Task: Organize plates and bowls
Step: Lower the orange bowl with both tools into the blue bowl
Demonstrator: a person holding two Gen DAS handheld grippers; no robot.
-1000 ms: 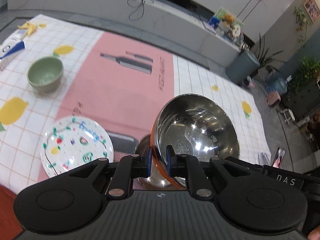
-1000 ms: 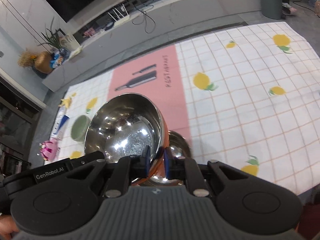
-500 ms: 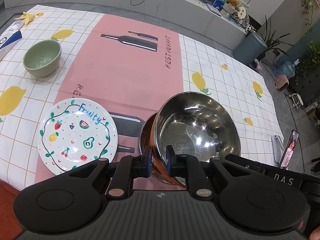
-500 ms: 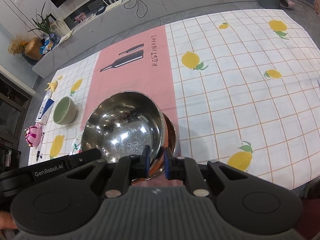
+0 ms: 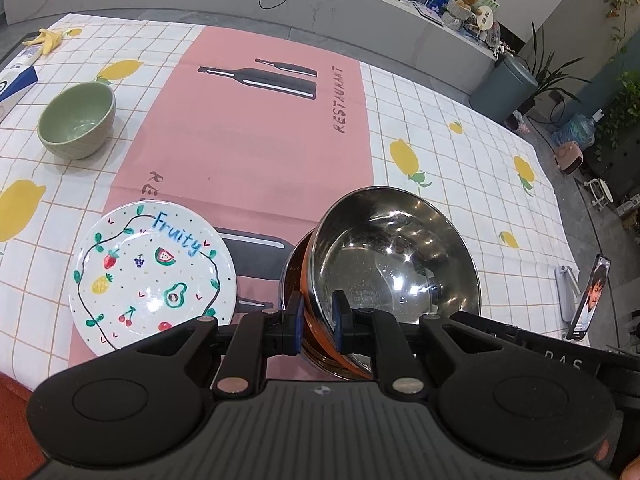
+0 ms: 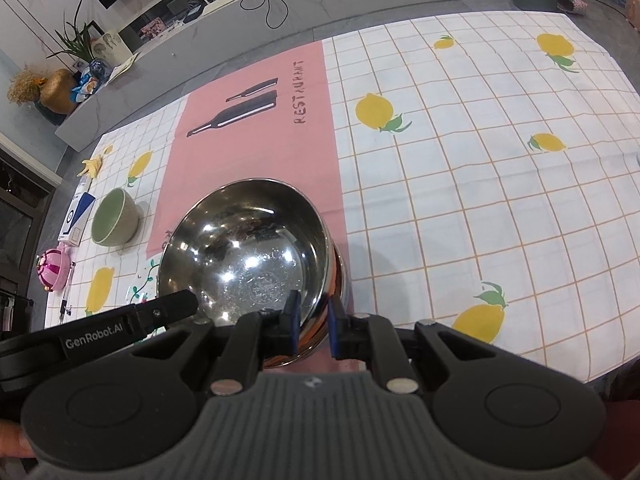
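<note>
Steel bowl lower, prob. nested.

Lower steel bowl: mostly hidden beneath the upper steel bowl, only a rim sliver showing. Fruit plate: near edge covered by the left gripper; in the right wrist view, largely masked. Blue-white box: cut by the frame edge; print illegible.

Left gripper: jaws nearly closed, clamped on the near rim of the steel bowl. Right gripper: same, pinching the bowl rim from the opposite side.
</note>
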